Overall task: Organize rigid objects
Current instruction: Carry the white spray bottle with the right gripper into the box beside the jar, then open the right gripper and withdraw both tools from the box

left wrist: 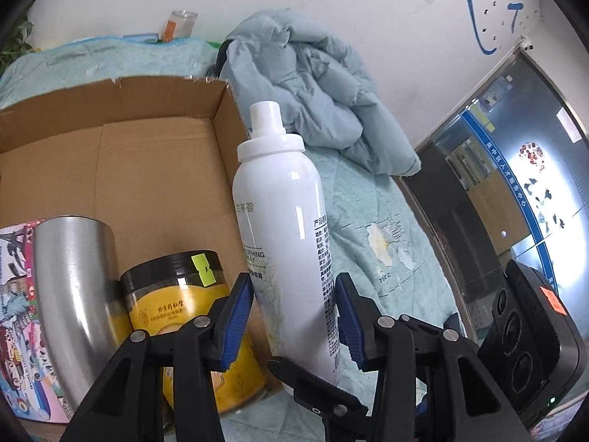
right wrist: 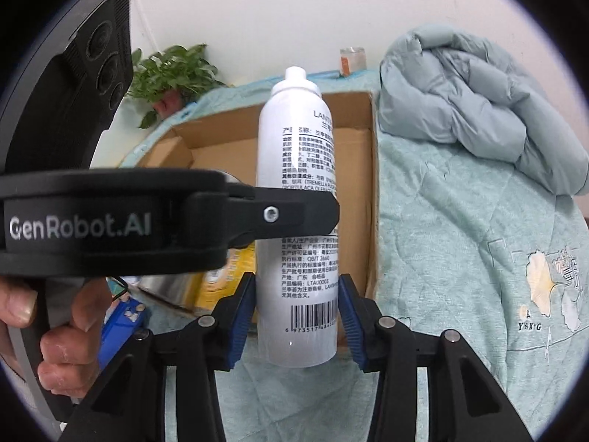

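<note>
White spray bottle (right wrist: pixel 297 217) upright, clamped low down by the right gripper (right wrist: pixel 297 316), just beside the cardboard box (left wrist: pixel 154 154) on the quilted bed (right wrist: pixel 460 239). Left gripper (left wrist: pixel 294 316) brackets the same bottle higher up; pads look close but contact is hard to confirm. Box holds a steel cup (left wrist: pixel 73 294), yellow jar (left wrist: pixel 173 302) and printed carton (left wrist: pixel 18 313).

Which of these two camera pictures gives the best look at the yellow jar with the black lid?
The left wrist view. There the yellow jar stands in the cardboard box beside the steel cup, its black lid and green sticker plain. In the right wrist view only a blurred yellow sliver shows, behind the left gripper and the spray bottle.
</note>
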`<state>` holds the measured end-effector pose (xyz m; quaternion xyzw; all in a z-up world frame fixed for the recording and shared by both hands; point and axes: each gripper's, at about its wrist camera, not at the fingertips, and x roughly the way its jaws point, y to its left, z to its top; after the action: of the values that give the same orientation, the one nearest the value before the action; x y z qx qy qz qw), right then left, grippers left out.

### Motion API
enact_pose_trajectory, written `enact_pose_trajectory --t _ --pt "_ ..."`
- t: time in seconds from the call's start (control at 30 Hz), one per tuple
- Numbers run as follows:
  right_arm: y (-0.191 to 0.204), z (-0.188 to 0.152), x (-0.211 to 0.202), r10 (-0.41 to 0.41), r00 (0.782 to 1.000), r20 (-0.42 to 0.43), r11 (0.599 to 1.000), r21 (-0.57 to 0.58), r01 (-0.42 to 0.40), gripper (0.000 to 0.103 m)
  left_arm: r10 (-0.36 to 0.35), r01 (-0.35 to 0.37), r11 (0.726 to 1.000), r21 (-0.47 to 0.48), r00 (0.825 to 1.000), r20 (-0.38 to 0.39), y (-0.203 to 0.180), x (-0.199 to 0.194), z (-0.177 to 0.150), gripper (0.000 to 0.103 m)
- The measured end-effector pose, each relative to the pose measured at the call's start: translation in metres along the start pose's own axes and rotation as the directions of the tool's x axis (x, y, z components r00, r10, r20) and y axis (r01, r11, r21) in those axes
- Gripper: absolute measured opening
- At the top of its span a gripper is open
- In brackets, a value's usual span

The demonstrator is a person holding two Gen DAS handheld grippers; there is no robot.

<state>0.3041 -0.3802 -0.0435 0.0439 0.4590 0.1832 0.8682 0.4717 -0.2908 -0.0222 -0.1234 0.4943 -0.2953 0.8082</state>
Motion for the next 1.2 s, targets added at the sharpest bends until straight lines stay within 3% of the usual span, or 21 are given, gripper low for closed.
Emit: enact_pose_trajectory --t 0.17,0.27,0.47,0.57,0.73,0.77,0.8,0.83,0.87,0.93,1.0,1.07,1.1,1.13,1.17,1.2 --pt "-0.004 -0.002 0.005 -0.01 1.0 -0.02 1.0 0.026 0.01 0.044 -0.017 0.016 1.0 -0.022 0.999 -0.033 0.009 0.018 0.004 0.043" --pt "-0.001 -0.001 0.006 -0.051 0.998 -0.032 0.999 0.008 0.052 0.044 0.029 -0.03 0.999 -0.022 0.997 -0.066 0.014 0.03 0.009 0.044" --pt "-0.004 -0.008 0.0 -0.082 0.997 -0.008 0.996 0.016 0.082 0.042 0.029 -0.029 1.0 -0.007 0.998 -0.058 0.014 0.025 0.004 0.044" --pt "-0.003 -0.013 -0.003 -0.099 0.995 -0.004 0.995 0.016 0.099 0.029 0.028 -0.027 0.999 0.017 0.997 -0.067 0.011 0.021 -0.002 0.046" --pt "-0.001 -0.021 -0.01 -0.114 0.993 0.017 0.993 0.026 0.114 0.029 0.061 -0.061 0.996 0.058 0.998 -0.001 0.002 -0.001 -0.019 0.046" --pt "0.001 -0.025 -0.015 -0.129 0.991 0.034 0.991 0.028 0.128 0.032 0.077 -0.08 0.994 0.077 0.996 0.038 -0.001 -0.012 -0.024 0.046" --pt "0.002 -0.03 -0.019 -0.149 0.988 0.045 0.989 0.028 0.148 0.048 0.09 -0.097 0.991 0.095 0.993 0.075 -0.005 -0.023 -0.031 0.049" --pt "0.004 -0.034 -0.021 -0.157 0.986 0.054 0.987 0.029 0.156 0.074 0.107 -0.12 0.986 0.114 0.988 0.113 -0.008 -0.035 -0.038 0.059" --pt "0.007 -0.04 -0.025 -0.161 0.984 0.075 0.987 0.029 0.159 0.085 0.152 -0.175 0.976 0.131 0.973 0.171 -0.013 -0.049 -0.046 0.065" --pt "0.012 -0.05 -0.03 -0.174 0.979 0.103 0.985 0.015 0.174 0.088 0.272 -0.323 0.937 0.133 0.913 0.303 -0.02 -0.079 -0.067 0.101" --pt "0.019 -0.058 -0.03 -0.185 0.977 0.102 0.983 0.004 0.186 0.088 0.322 -0.409 0.904 0.124 0.843 0.431 -0.022 -0.11 -0.091 0.102" --pt "0.023 -0.064 -0.032 -0.189 0.976 0.113 0.982 0.017 0.188 0.087 0.355 -0.455 0.884 0.109 0.803 0.479 -0.017 -0.132 -0.108 0.102" --pt "0.026 -0.066 -0.034 -0.179 0.976 0.126 0.984 0.02 0.178 0.079 0.369 -0.468 0.879 0.095 0.791 0.488 -0.015 -0.141 -0.113 0.102" --pt "0.028 -0.068 -0.036 -0.177 0.975 0.138 0.984 0.019 0.176 0.05 0.386 -0.483 0.873 0.071 0.772 0.505 -0.01 -0.153 -0.121 0.1" --pt "0.032 -0.07 -0.038 -0.189 0.972 0.142 0.982 0.014 0.189 0.036 0.403 -0.501 0.864 0.059 0.755 0.517 -0.006 -0.165 -0.131 0.092" --pt "0.035 -0.071 -0.038 -0.202 0.97 0.138 0.979 0.007 0.203 0.027 0.421 -0.521 0.851 0.056 0.743 0.521 -0.002 -0.173 -0.138 0.054"
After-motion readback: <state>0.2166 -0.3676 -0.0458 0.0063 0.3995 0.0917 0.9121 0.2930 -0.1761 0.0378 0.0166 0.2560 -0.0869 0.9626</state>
